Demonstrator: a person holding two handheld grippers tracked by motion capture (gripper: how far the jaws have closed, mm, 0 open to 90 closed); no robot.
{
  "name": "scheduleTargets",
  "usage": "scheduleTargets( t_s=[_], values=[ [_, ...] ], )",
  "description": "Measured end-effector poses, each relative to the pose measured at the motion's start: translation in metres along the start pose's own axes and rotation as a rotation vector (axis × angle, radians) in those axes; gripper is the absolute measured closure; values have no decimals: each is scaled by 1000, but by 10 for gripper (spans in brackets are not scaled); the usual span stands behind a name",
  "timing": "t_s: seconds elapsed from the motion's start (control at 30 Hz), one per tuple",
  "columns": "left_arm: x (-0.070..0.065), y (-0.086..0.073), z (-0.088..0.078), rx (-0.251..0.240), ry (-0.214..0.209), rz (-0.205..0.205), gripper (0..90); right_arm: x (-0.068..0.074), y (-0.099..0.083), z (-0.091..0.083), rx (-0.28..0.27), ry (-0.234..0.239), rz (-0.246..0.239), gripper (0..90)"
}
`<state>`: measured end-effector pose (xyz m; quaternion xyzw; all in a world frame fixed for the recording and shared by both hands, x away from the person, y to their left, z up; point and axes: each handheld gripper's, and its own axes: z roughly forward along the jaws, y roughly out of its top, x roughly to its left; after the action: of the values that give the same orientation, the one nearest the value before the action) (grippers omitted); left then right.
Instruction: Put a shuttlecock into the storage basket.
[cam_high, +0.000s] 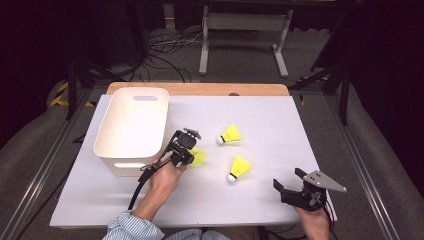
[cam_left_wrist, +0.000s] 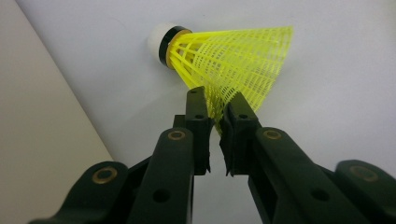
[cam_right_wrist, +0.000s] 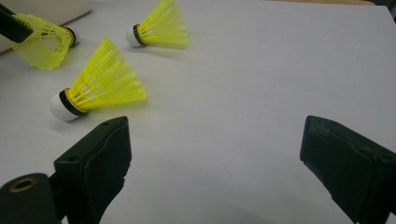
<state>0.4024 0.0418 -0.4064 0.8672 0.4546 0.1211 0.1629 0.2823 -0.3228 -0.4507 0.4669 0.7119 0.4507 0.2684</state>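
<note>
My left gripper (cam_left_wrist: 216, 114) is shut on the skirt edge of a yellow shuttlecock (cam_left_wrist: 233, 60), whose white cork points towards the bin. In the high view this left gripper (cam_high: 191, 156) holds that shuttlecock (cam_high: 200, 157) just right of the white bin (cam_high: 132, 127). Two more yellow shuttlecocks lie on the white tabletop, one farther back (cam_high: 231, 134) and one nearer (cam_high: 240, 167). My right gripper (cam_high: 288, 178) rests at the front right, its jaws wide open with nothing between them. From the right gripper (cam_right_wrist: 215, 135) view, the nearer shuttlecock (cam_right_wrist: 100, 84) lies ahead to the left.
The white bin stands at the left of the white tabletop (cam_high: 270, 115) and looks empty. A wooden table edge (cam_high: 200, 89) shows behind it. Cables and a metal frame (cam_high: 245, 30) lie on the floor beyond.
</note>
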Motion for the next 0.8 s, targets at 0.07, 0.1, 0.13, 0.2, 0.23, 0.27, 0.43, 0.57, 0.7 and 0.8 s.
scheduleTargets(
  t_s=[0.07, 0.1, 0.13, 0.2, 0.23, 0.27, 0.43, 0.57, 0.7, 0.8],
  values=[
    [0, 0, 0, 0, 1, 0, 855, 0, 0, 0, 1, 1, 0, 96],
    [1, -1, 0, -1, 0, -4, 863, 0, 0, 0, 0, 1, 0, 96],
    [1, -1, 0, -5, 1, -5, 873, 0, 0, 0, 1, 1, 0, 96],
    [2, -1, 0, -9, 5, -3, 883, 0, 0, 0, 0, 1, 1, 96],
    [3, -1, 0, -11, 6, -2, 886, 0, 0, 0, 0, 1, 1, 96],
    [3, -2, -1, -14, 5, -6, 888, 0, 0, 0, 0, 1, 2, 96],
    [4, -3, -2, -23, 7, -4, 896, 0, 0, 0, -2, 1, 1, 95],
    [4, -4, -5, -37, -8, -10, 898, 0, 0, 0, -2, 1, 1, 95],
    [3, -5, -8, -42, -19, -4, 899, 0, 0, 0, 0, 2, 1, 95],
    [2, -6, -11, -47, -27, 1, 899, 0, 0, 0, 1, 1, 2, 95]
  ],
)
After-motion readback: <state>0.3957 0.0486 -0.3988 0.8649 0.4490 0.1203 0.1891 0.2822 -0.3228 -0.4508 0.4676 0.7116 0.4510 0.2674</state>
